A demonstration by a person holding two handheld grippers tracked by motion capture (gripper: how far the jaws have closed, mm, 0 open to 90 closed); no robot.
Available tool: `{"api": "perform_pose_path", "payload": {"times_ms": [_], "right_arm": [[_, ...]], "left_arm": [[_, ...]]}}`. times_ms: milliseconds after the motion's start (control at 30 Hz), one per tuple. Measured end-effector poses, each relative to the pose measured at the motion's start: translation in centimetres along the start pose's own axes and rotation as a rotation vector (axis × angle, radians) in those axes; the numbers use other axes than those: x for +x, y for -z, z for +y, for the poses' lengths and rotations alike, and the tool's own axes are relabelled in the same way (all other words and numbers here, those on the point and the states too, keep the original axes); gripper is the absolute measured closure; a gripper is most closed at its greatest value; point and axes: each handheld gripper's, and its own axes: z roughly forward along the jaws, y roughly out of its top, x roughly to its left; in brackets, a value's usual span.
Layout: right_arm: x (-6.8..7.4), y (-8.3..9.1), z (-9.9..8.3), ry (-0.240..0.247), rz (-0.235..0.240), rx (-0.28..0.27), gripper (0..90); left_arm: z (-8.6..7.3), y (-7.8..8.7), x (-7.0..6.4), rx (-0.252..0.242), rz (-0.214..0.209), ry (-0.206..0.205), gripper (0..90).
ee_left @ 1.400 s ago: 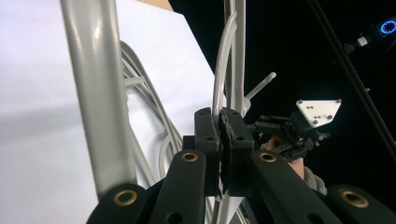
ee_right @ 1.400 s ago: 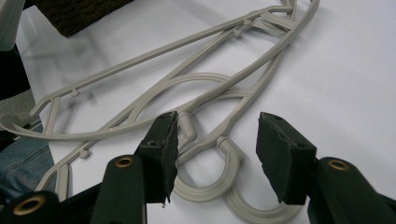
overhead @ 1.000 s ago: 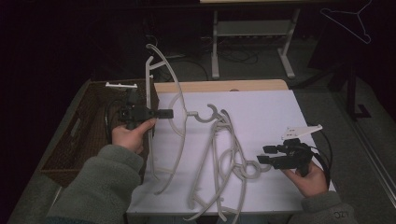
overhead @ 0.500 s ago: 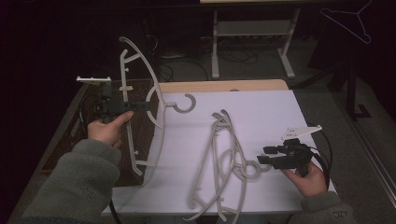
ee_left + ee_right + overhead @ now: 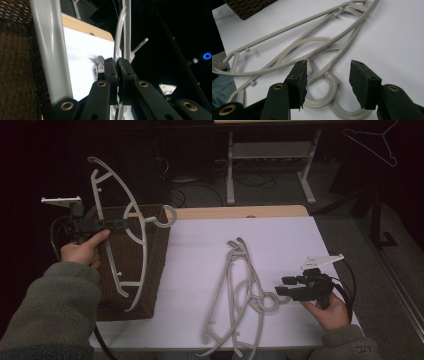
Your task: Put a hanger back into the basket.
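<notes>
Above wicker basket (image 5: pixel 152 265), hanger (image 5: pixel 131 227) clamped in left gripper (image 5: pixel 117 224).

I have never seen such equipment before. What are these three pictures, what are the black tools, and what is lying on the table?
A person sits at a white table and holds a hand tool with two black jaws in each hand. One picture looks down from above the table. The other two come from small cameras mounted on the tools, looking along their jaws. The left gripper is shut on a grey plastic hanger, lifted over a brown woven basket at the table's left edge. The right gripper is open, its jaws on either side of the hooks of the hangers on the table, which lie overlapped.
</notes>
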Motion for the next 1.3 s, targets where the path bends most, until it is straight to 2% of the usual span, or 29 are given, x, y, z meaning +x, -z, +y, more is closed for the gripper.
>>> {"api": "perform_pose_path", "payload": {"times_ms": [167, 267, 333, 433, 567, 633, 867, 1000, 1133, 1200, 1300], "right_arm": [[0.0, 0.0, 0.0, -0.002, -0.001, 0.002, 47.3], [0.0, -0.1, 0.0, -0.004, 0.001, 0.004, 47.3], [0.0, -0.2, 0.0, -0.003, 0.003, 0.006, 47.3], [0.1, -0.3, 0.0, 0.001, 0.003, 0.007, 47.3], [0.1, -0.3, 0.0, 0.002, 0.005, 0.007, 47.3], [0.1, -0.2, 0.0, 0.002, 0.004, 0.005, 47.3], [0.1, -0.2, 0.0, 0.0, 0.006, 0.004, 47.3], [0.1, -0.2, 0.0, 0.0, 0.006, 0.003, 47.3], [0.1, -0.1, 0.0, 0.003, 0.005, -0.005, 47.3], [0.0, -0.1, 0.0, 0.004, 0.005, -0.009, 47.4], [0.1, -0.1, 0.1, 0.003, 0.006, -0.009, 47.4]], "left_arm": [[1.2, 1.7, 0.9, -0.054, -0.002, 0.021, 87.1], [1.8, 2.4, 1.6, -0.078, 0.027, 0.03, 87.1], [2.0, 2.5, 2.4, -0.089, 0.037, 0.045, 87.0], [2.2, 2.5, 3.3, -0.087, 0.076, 0.051, 87.1], [2.1, 2.3, 5.1, -0.097, 0.099, 0.078, 87.0], [2.0, 2.1, 5.8, -0.084, 0.117, 0.085, 87.0], [1.2, 0.5, 8.1, -0.039, 0.134, 0.123, 86.7], [0.7, -0.4, 9.1, -0.013, 0.167, 0.139, 86.5], [0.0, -0.8, 10.4, -0.011, 0.156, 0.181, 85.8], [-0.2, -1.0, 10.7, 0.024, 0.18, 0.183, 84.9], [-0.5, -1.2, 11.0, 0.046, 0.214, 0.18, 84.1]]}}
